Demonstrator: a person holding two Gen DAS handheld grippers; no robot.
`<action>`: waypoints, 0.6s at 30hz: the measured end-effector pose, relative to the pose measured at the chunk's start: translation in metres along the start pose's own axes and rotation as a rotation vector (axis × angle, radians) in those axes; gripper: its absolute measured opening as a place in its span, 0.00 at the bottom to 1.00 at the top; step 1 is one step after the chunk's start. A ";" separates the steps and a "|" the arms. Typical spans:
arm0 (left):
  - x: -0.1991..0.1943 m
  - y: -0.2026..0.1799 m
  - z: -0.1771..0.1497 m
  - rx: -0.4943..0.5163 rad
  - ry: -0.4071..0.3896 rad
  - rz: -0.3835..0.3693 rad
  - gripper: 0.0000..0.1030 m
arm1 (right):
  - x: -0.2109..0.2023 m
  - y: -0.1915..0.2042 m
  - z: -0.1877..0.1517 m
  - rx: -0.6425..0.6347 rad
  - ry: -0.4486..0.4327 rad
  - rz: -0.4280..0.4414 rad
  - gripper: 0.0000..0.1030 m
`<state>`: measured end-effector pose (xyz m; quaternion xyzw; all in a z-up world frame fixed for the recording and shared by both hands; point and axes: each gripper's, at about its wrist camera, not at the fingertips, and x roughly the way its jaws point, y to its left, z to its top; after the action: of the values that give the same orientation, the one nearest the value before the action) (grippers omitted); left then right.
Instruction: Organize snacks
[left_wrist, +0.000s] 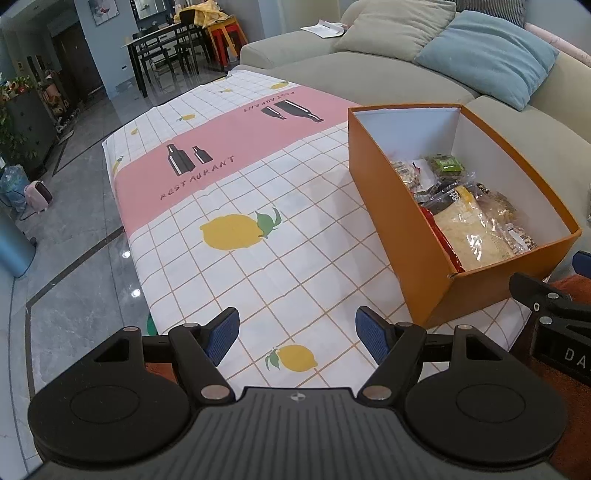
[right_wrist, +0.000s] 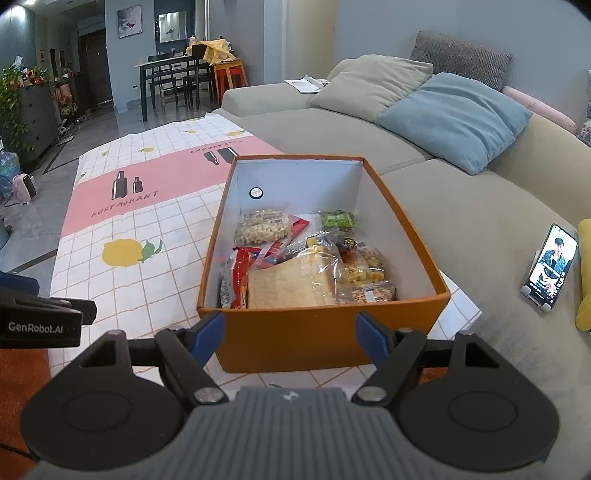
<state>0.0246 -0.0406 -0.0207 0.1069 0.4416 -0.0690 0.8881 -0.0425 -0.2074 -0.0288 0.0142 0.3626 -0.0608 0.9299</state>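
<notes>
An orange cardboard box (right_wrist: 325, 339) with white inner walls stands on the table's right side, near the sofa; it also shows in the left wrist view (left_wrist: 399, 229). Inside lie several snack packs: a clear bag of pale crackers (right_wrist: 291, 284), a popcorn-like pack (right_wrist: 262, 227), a red pack (right_wrist: 240, 273), a green pack (right_wrist: 336, 218). My right gripper (right_wrist: 291, 338) is open and empty, just in front of the box's near wall. My left gripper (left_wrist: 297, 338) is open and empty, over the tablecloth left of the box.
The table carries a checked cloth with lemons and a pink band (left_wrist: 229, 147). A grey sofa with cushions (right_wrist: 443, 110) runs along the right. A phone on a stand (right_wrist: 550, 266) sits on the sofa. Grey floor (left_wrist: 74, 258) lies left of the table.
</notes>
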 end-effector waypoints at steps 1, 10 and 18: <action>0.000 0.000 0.000 -0.001 0.000 -0.001 0.82 | 0.000 0.000 0.000 -0.002 -0.002 0.000 0.74; -0.002 0.001 0.000 -0.001 0.001 0.002 0.82 | -0.004 0.003 0.000 -0.016 -0.015 0.002 0.74; -0.001 0.002 -0.001 -0.011 0.015 0.003 0.82 | -0.003 0.007 -0.001 -0.029 -0.011 0.005 0.74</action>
<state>0.0237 -0.0379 -0.0208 0.1032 0.4484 -0.0647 0.8855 -0.0445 -0.2006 -0.0273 0.0014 0.3583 -0.0534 0.9321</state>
